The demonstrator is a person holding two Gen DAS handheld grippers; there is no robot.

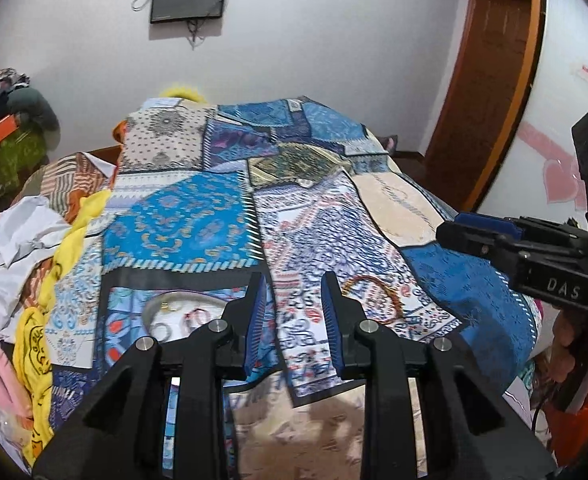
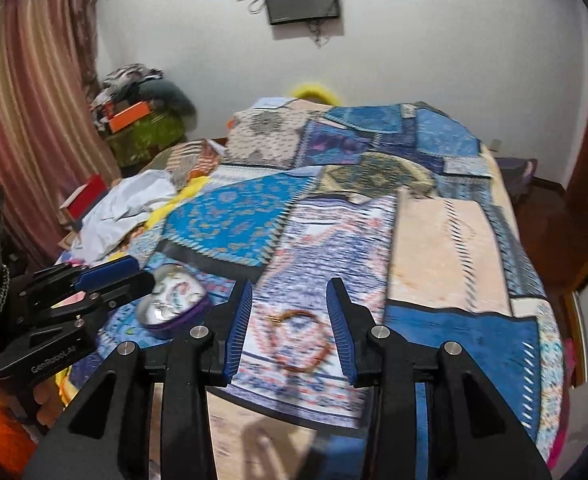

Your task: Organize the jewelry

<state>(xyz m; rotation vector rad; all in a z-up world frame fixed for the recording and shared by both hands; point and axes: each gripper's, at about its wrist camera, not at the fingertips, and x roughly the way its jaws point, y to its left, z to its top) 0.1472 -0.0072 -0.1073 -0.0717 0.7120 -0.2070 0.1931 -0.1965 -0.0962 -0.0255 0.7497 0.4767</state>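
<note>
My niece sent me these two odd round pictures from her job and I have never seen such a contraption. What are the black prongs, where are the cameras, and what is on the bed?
The black prongs are two-finger grippers, one held in each of a person's hands. Each carries a wide-angle camera looking forward along its fingers, hence the round, bent pictures. One picture comes from the left gripper, the other from the right gripper. Both are open and hold nothing. On the patchwork bedspread lies a beaded bracelet, just ahead of the right gripper, and to its left a small round dish with jewelry inside. Loose clothes are piled at the bed's left edge.
</note>
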